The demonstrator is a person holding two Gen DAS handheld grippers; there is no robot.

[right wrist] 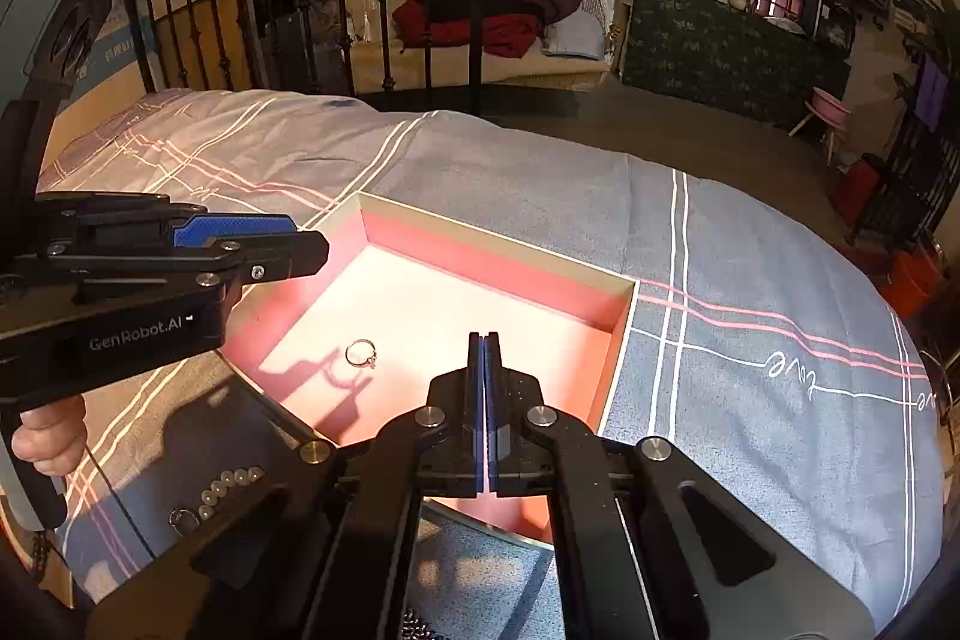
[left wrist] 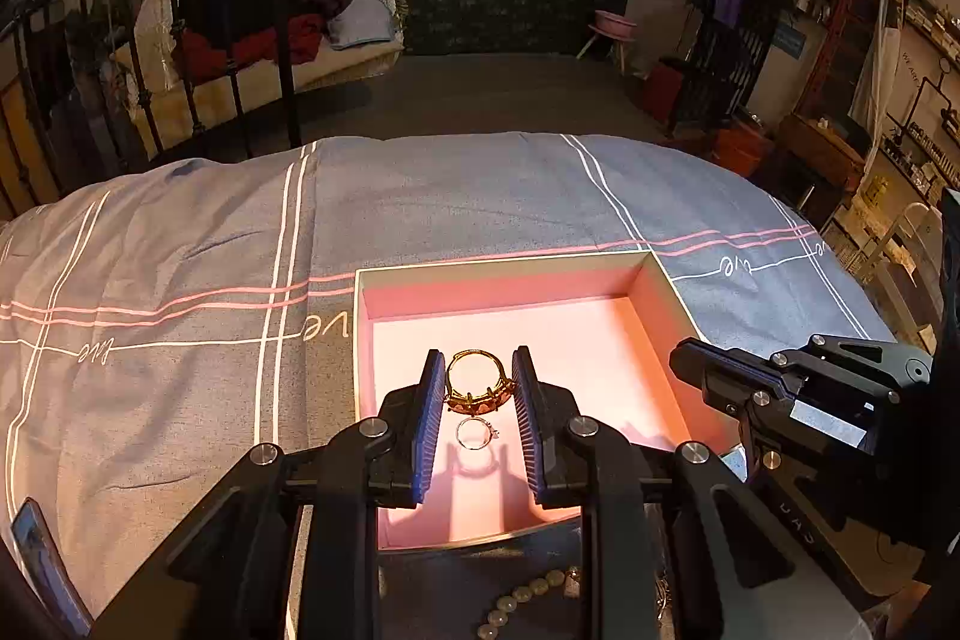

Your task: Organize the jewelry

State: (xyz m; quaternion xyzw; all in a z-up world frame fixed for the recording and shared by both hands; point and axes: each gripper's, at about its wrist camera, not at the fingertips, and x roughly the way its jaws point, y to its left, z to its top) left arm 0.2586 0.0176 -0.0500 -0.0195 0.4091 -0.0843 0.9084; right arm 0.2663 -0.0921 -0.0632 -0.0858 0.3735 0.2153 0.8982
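Observation:
An open pink box (left wrist: 504, 280) lies on the grey bedspread; it also shows in the right wrist view (right wrist: 498, 274). My left gripper (left wrist: 478, 376) is shut on a gold ring with a reddish stone (left wrist: 477, 382) and holds it above the box floor. A small silver ring (left wrist: 476, 433) lies on the box floor under it, also seen in the right wrist view (right wrist: 360, 353). My right gripper (right wrist: 483, 358) is shut and empty over the box's near right part. In the right wrist view the left gripper (right wrist: 300, 244) hides the gold ring.
A pale bead string (left wrist: 522, 598) lies on the bedspread in front of the box, also in the right wrist view (right wrist: 231, 484), with a small ring (right wrist: 183, 519) beside it. A black iron bed frame (right wrist: 300, 10) stands behind. A phone (left wrist: 42, 568) lies at the left edge.

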